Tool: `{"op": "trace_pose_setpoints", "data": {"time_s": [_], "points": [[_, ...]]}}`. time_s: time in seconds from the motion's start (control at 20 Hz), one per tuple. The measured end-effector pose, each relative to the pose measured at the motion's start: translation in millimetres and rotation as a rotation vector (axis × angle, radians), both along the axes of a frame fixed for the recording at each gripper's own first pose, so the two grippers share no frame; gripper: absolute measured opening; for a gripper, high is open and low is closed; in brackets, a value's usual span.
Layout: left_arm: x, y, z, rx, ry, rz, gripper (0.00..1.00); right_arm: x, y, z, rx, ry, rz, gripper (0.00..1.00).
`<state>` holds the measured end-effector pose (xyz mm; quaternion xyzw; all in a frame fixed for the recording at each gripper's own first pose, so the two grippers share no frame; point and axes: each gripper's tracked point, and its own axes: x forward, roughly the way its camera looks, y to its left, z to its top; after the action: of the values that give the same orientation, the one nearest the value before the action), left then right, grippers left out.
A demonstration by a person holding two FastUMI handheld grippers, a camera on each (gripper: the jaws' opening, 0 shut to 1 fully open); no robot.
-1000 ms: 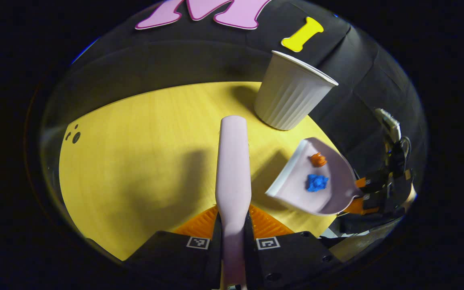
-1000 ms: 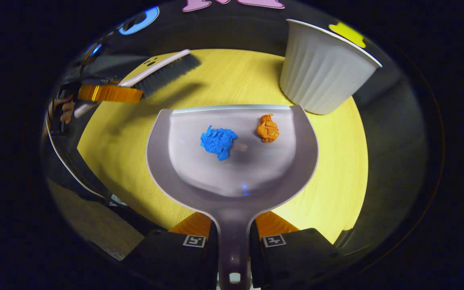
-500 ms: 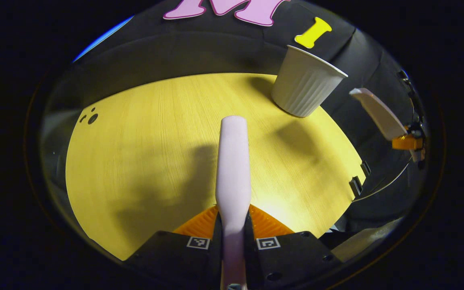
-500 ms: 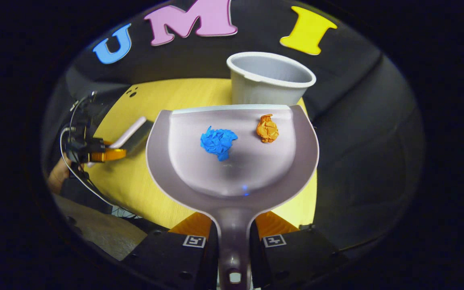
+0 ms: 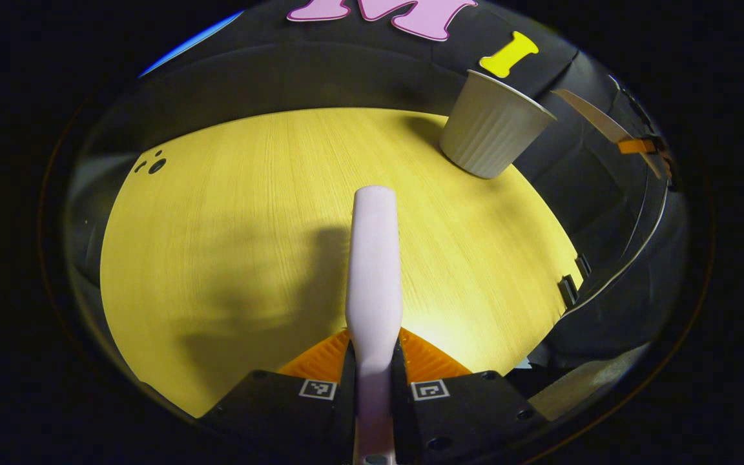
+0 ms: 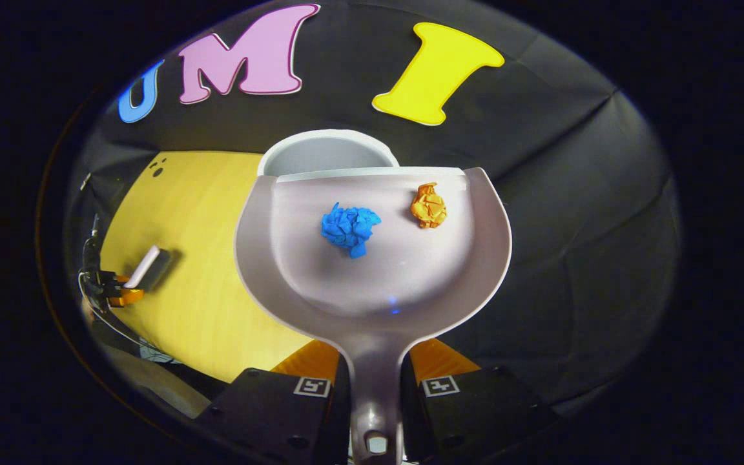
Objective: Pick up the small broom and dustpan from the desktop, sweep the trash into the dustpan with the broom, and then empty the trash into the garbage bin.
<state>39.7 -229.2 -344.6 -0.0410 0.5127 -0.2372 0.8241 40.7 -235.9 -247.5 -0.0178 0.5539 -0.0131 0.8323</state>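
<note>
I am pinching the dustpan (image 6: 372, 258) handle in my right gripper (image 6: 375, 381), holding its front edge over the garbage bin (image 6: 327, 152). Blue paper (image 6: 349, 227) and orange paper (image 6: 429, 205) are lying inside. My left gripper (image 5: 374, 361) is clamping the broom (image 5: 374, 271) above the table (image 5: 230, 219).

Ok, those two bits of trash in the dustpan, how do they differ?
The blue wad is larger and sits near the middle of the dustpan; the orange wad is smaller and lies closer to the front lip, toward the right wall. Both are crumpled paper, resting apart, not yet tipped into the bin.
</note>
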Motion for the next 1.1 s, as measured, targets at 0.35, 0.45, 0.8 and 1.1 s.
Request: {"op": "trace_pose_setpoints", "data": {"time_s": [0.35,0.45,0.8,1.1], "points": [[1.3,-0.9,-0.4,0.014,0.009,0.002,0.28,68.8,-33.6,-13.3,-0.212,0.057,0.114,0.36],[1.2,-1.1,-0.1,0.020,0.013,0.001,0.28,82.4,-34.1,-19.5,-0.244,0.085,0.152,0.36],[-0.2,-3.1,-2.6,0.024,0.024,0.024,0.28,112.8,-47.3,-20.2,-0.465,0.229,0.392,0.36],[-0.6,-2.8,0.3,0.025,0.041,0.047,0.28,127.0,-37.0,-24.6,-0.496,0.301,0.532,0.35]]}}
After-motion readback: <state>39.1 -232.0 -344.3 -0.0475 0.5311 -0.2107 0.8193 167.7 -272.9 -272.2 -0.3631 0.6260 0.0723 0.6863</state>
